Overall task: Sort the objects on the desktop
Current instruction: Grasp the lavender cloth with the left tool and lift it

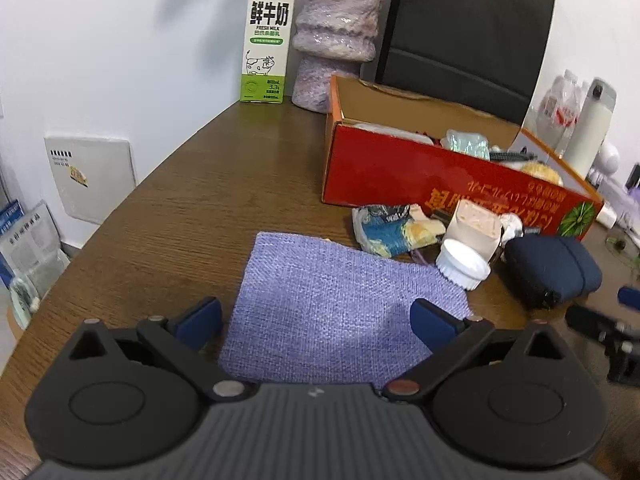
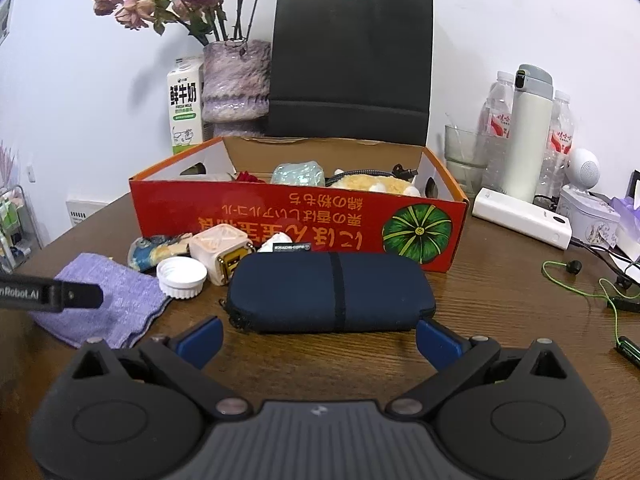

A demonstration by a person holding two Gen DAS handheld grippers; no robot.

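The left tongs (image 1: 316,322) are hanging wide apart and holding nothing, low over the purple cloth (image 1: 336,312) lying on the tabletop (image 1: 192,208). The right tongs (image 2: 318,340) are likewise gaping and holding nothing, just short of the navy pouch (image 2: 332,290). Beyond are sitting a white cap (image 2: 181,278), a pink charger (image 2: 218,254) and a painted pouch (image 1: 394,230), then the red box (image 2: 296,220) holding sorted items.

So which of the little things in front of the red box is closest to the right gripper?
The dark blue zip pouch. It lies just ahead of the open right gripper, while the white cap, pink charger and purple cloth sit farther left.
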